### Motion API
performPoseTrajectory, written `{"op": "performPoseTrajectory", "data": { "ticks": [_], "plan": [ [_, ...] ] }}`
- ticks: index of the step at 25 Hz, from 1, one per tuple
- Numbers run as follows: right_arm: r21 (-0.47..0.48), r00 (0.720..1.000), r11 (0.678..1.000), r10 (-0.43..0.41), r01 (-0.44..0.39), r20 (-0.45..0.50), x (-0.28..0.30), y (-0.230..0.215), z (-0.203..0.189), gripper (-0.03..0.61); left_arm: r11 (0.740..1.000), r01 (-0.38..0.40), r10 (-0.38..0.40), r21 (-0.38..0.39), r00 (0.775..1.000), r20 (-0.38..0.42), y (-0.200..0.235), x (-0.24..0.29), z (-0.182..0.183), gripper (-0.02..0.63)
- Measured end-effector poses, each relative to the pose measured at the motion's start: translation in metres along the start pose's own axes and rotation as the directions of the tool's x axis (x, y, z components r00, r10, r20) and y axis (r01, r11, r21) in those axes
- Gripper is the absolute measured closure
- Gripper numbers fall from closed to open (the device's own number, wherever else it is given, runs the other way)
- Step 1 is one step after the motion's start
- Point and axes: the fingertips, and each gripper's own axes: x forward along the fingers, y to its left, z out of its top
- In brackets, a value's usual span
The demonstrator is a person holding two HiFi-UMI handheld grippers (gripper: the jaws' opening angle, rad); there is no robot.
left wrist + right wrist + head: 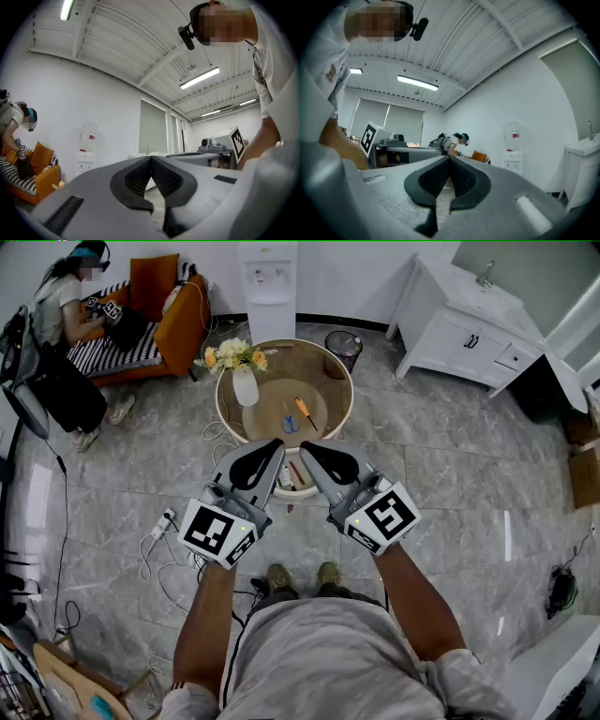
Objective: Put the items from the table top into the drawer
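The round wooden table [328, 367] stands ahead of me in the head view. On it lie an orange-handled screwdriver [306, 412] and a small blue pair of scissors [291, 424], beside a white vase of flowers [245, 385]. At the table's near side an open white drawer [302, 493] shows between my grippers, with a reddish item partly visible inside. My left gripper [277, 442] [151, 158] and right gripper [305, 446] [450, 158] are held level side by side above the drawer. Both are shut with nothing between the pads.
A water dispenser [268, 282] and a dark waste bin [343, 348] stand behind the table. A white sink cabinet [469, 329] is at the right, and an orange sofa [169, 320] with a seated person [61, 324] at the left. A power strip with cables [161, 526] lies on the floor.
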Motion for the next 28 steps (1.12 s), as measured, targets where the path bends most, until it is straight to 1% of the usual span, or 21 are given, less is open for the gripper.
{"op": "performPoseTrajectory", "data": {
  "ticks": [5, 14, 19, 25, 28],
  "plan": [
    [-0.004, 1.0, 1.0, -0.004, 0.004, -0.008, 0.002, 0.002, -0.005, 0.578, 1.0, 0.004, -0.004, 0.004, 1.0, -0.007, 0.001, -0.004, -0.005, 0.614],
    [-0.017, 0.999, 0.999, -0.037, 0.036, -0.031, 0.023, 0.009, -0.017, 0.578, 1.0, 0.017, -0.017, 0.0, 1.0, -0.014, 0.024, -0.016, -0.015, 0.614],
    [-0.03, 0.995, 0.996, -0.09, 0.089, -0.045, 0.032, 0.009, -0.023, 0.578, 0.999, 0.038, -0.038, 0.006, 0.999, -0.004, 0.039, -0.025, -0.025, 0.614],
    [-0.044, 0.982, 0.985, -0.168, 0.165, -0.083, 0.039, -0.003, -0.037, 0.578, 0.998, 0.063, -0.063, 0.01, 0.998, -0.012, 0.059, -0.029, -0.04, 0.614],
    [-0.056, 0.977, 0.982, -0.188, 0.182, -0.104, 0.044, -0.006, -0.047, 0.578, 0.998, 0.057, -0.057, 0.008, 0.998, -0.01, 0.071, -0.029, -0.043, 0.614]
  ]
}}
